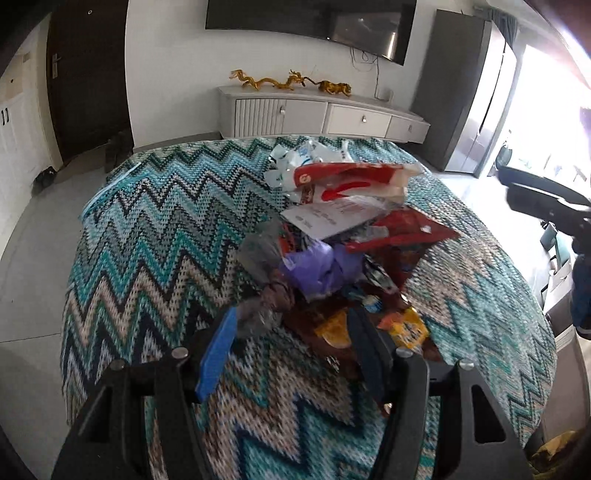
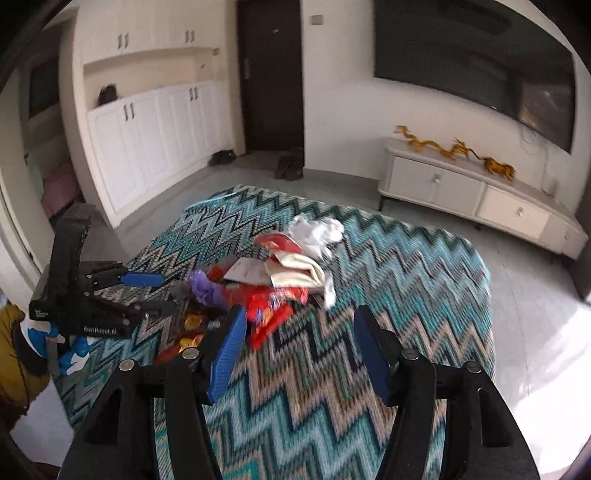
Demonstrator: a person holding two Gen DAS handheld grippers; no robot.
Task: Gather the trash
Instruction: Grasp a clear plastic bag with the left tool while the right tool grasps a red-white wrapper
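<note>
A pile of trash (image 1: 351,221) lies on a round table under a teal zigzag cloth (image 1: 147,240): red wrappers (image 1: 402,229), a crumpled purple bag (image 1: 321,266), white plastic (image 1: 306,158) and yellow packets (image 1: 406,325). My left gripper (image 1: 291,332) is open at the pile's near edge, with brown and yellow wrappers lying between its blue pads, unpressed. The right wrist view shows the same pile (image 2: 273,280) ahead and to the left. My right gripper (image 2: 301,332) is open over bare cloth (image 2: 388,258). The left gripper (image 2: 147,293) reaches in from the left there.
A pale TV cabinet (image 1: 325,114) with golden dragon figurines (image 1: 291,83) stands past the table under a wall TV (image 1: 314,22). A dark door (image 2: 271,74), white cupboards (image 2: 155,140) and shoes (image 2: 290,166) are further back. Tiled floor surrounds the table.
</note>
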